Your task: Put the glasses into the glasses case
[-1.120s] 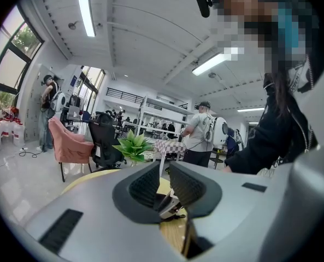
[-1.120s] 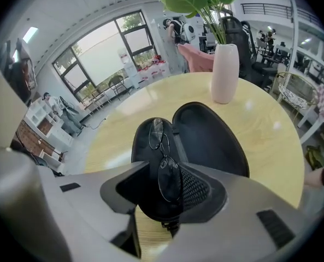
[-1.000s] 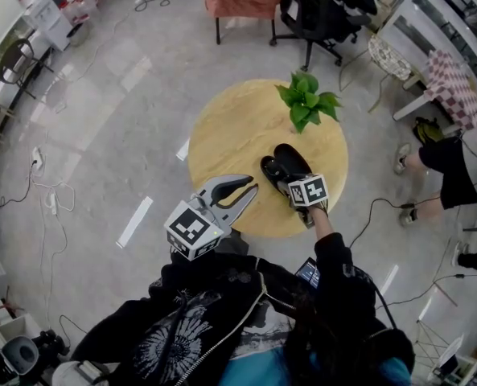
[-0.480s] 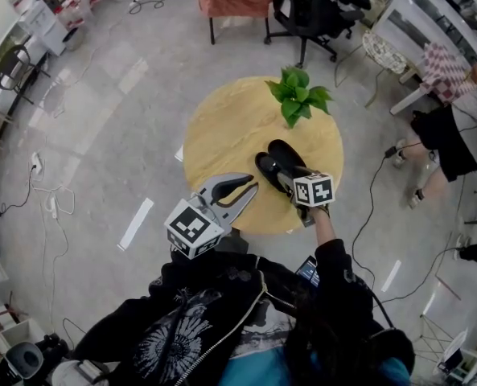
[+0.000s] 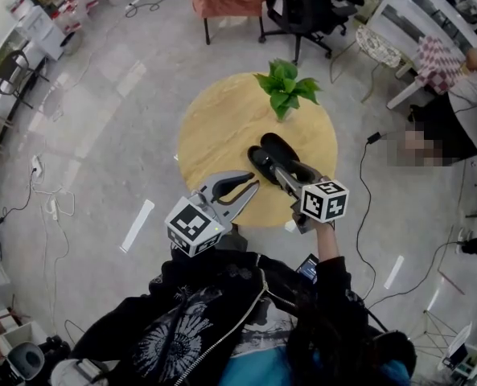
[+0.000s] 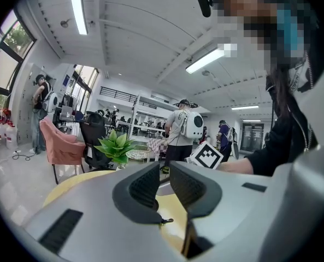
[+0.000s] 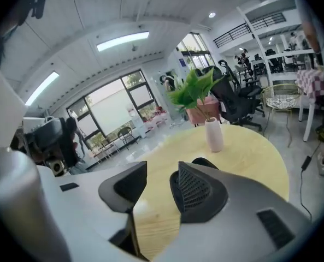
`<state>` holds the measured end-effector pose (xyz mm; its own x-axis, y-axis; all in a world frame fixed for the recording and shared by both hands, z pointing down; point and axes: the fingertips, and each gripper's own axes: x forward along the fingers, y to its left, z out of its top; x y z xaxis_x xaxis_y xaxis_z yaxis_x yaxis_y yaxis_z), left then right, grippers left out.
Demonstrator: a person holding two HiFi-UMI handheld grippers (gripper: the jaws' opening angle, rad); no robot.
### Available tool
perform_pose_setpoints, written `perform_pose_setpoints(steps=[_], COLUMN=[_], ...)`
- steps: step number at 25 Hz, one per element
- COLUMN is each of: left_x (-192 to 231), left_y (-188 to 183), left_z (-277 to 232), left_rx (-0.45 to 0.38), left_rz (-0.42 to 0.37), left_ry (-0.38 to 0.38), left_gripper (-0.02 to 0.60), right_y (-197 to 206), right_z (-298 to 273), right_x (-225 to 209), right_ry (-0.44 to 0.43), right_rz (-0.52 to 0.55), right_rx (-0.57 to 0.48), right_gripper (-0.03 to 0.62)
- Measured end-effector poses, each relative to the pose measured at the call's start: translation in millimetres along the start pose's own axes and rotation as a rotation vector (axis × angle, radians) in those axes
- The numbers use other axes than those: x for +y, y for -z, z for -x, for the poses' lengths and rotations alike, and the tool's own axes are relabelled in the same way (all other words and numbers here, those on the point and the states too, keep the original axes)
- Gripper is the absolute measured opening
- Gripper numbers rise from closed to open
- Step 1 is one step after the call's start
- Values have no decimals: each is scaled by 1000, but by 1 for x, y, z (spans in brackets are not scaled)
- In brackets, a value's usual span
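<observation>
Two grippers over one round table, both empty.
Head view: the left gripper (image 5: 252, 188) is at the table's near edge. The right gripper (image 5: 285, 174) overlaps the near side of the one open black glasses case (image 5: 272, 153), right of centre on the table (image 5: 214, 127). One potted plant (image 5: 285, 87) stands far. The glasses cannot be made out. Left gripper view: jaws a narrow slit, empty. Right gripper view: jaws wide, just closed a little, nothing between them.

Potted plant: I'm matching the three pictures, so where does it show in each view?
Head view: the potted plant is upper centre, at the table's far edge.
Left gripper view: left of centre.
Right gripper view: upper centre-right.
Shared landmark: the round wooden table.
</observation>
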<state>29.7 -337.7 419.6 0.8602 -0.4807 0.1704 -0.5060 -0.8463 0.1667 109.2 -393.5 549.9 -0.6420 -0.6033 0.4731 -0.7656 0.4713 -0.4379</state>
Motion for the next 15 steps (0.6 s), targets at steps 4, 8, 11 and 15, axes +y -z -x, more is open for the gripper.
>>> perform_pose_setpoints(steps=[4, 8, 11, 15], left_x=[-17, -37, -53, -77], left_y=[0, 0, 0, -1], left_z=[-4, -8, -9, -8], left_rx=[2, 1, 0, -10], left_rz=[-10, -20, -29, -33], left_ry=[9, 16, 15, 9], left_gripper=[52, 52, 52, 52], right_y=[-17, -29, -29, -21], right_z=[36, 74, 101, 129], right_x=[29, 59, 75, 93], right_ry=[-50, -106, -123, -139], right_rz=[39, 91, 119, 159], right_rx=[-91, -171, -217, -241], right_gripper=[169, 153, 130, 115])
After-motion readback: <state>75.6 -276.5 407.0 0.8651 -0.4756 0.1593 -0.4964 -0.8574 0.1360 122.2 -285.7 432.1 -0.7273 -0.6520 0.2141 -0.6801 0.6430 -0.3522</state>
